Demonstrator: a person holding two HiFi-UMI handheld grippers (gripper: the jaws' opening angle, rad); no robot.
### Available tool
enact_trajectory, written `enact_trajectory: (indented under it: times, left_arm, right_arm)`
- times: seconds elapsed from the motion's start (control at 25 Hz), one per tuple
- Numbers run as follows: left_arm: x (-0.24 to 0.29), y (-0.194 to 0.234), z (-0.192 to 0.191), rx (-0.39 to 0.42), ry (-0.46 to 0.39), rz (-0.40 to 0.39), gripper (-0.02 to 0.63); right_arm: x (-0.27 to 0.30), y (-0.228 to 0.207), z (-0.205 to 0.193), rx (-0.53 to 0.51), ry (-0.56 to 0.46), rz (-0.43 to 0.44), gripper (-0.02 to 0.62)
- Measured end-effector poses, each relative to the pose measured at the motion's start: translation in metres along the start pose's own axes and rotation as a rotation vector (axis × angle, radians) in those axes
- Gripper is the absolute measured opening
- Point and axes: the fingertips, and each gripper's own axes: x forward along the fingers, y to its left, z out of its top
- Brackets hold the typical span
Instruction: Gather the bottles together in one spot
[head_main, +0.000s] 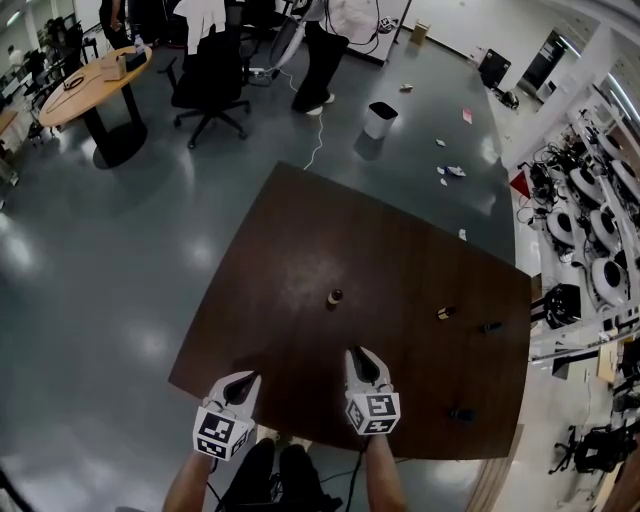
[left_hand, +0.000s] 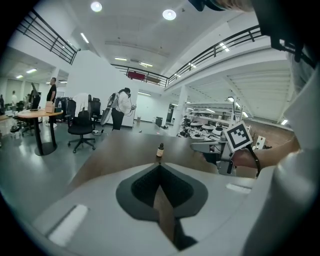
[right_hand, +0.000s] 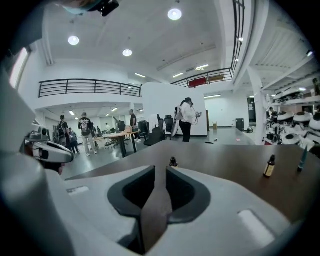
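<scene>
Several small bottles stand spread over the dark brown table (head_main: 300, 240). An amber bottle (head_main: 335, 297) (left_hand: 160, 150) (right_hand: 173, 161) stands near the middle, ahead of both grippers. A second amber bottle (head_main: 446, 313) (right_hand: 270, 166) and a slim dark one (head_main: 490, 327) (right_hand: 302, 159) are further right. A dark bottle (head_main: 462, 413) is near the front right edge. My left gripper (head_main: 243, 385) (left_hand: 160, 166) hovers at the table's front edge, jaws together and empty. My right gripper (head_main: 360, 358) (right_hand: 160, 169) is over the table, jaws slightly apart with nothing between them.
Beyond the table are a black office chair (head_main: 212, 80), a round wooden table (head_main: 90, 85), a white waste bin (head_main: 379, 119) and standing people (head_main: 325, 50). Shelving with equipment (head_main: 590, 230) lines the right side. Scraps of litter (head_main: 450, 170) lie on the floor.
</scene>
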Motion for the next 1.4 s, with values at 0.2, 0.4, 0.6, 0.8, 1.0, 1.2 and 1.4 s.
enact_trajectory:
  times: [0.2,0.4,0.6,0.8,1.0,1.2,1.4]
  left_arm:
    - [0.001,0.000,-0.002,-0.006,0.003,-0.001,0.000]
    - [0.003,0.000,-0.004,-0.009,0.006,0.004,0.000]
    - [0.002,0.010,-0.002,-0.024,0.009,0.014,0.000]
    - [0.004,0.019,-0.011,-0.024,0.024,0.028,0.000]
    - [0.004,0.023,-0.015,-0.030,0.035,0.041,0.000]
    - [0.003,0.032,-0.016,-0.035,0.036,0.057,0.000]
    - [0.002,0.037,-0.017,-0.043,0.042,0.060,0.000]
  right_arm:
    - [0.044,-0.008,0.005,-0.028,0.024,0.030,0.073]
    - [0.086,-0.014,-0.004,-0.069,0.073,0.038,0.113]
    - [0.119,-0.023,-0.011,-0.108,0.101,0.000,0.141]
    - [0.146,-0.032,-0.024,-0.114,0.145,-0.013,0.149]
    - [0.159,-0.038,-0.032,-0.120,0.173,-0.023,0.155]
    - [0.167,-0.041,-0.037,-0.103,0.179,-0.038,0.155]
    - [0.170,-0.042,-0.033,-0.099,0.167,-0.049,0.144]
